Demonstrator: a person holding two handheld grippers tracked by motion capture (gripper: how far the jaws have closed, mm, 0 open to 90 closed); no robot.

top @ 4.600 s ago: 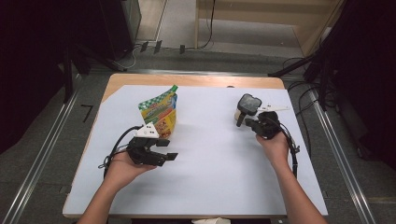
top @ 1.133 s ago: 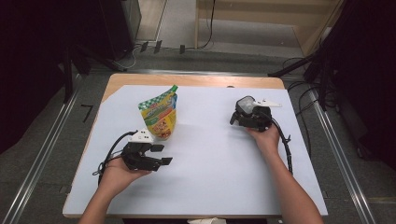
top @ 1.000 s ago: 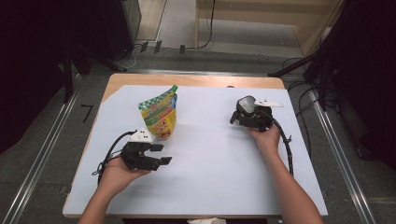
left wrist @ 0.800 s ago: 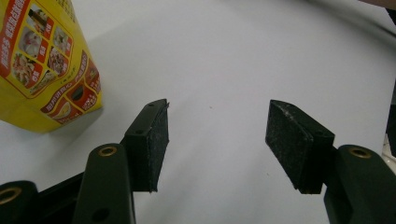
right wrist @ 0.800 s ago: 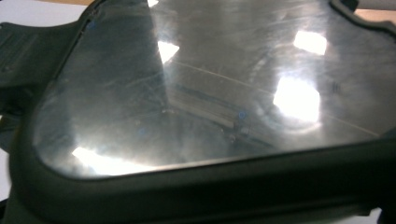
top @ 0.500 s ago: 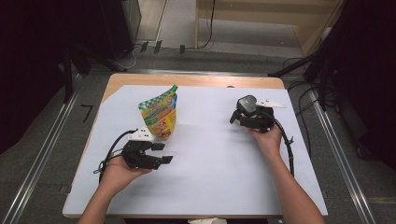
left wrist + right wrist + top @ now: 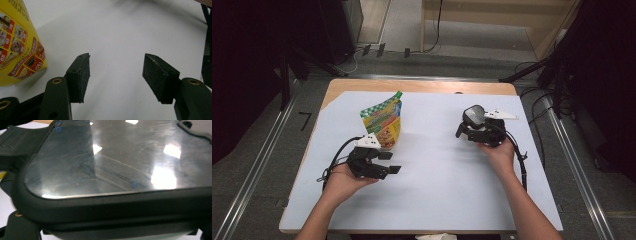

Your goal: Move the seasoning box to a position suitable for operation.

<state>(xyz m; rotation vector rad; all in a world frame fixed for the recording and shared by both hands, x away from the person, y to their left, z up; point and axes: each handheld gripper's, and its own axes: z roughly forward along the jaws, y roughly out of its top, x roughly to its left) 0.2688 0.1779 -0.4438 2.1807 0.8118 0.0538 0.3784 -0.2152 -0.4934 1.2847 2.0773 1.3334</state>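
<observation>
A black glossy-faced device (image 7: 112, 170) is held in the right gripper (image 7: 477, 131), above the counter (image 7: 437, 200). It is judged stiff, slippery on its face, best gripped at the rim. A pouch (image 7: 383, 123) stands beside the left gripper (image 7: 384, 162), whose jaws are spread wide, empty.

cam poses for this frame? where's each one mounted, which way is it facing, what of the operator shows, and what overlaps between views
High view: above the person's side, facing forward and down on the table; both forearms, left gripper and right gripper show.
Left gripper view: on the left gripper, along its open jaws across the white tabletop; yellow pouch at left.
Right gripper view: on the right gripper, close against a glossy black-rimmed object.
Shared: the pouch shows in the high and left gripper views.
</observation>
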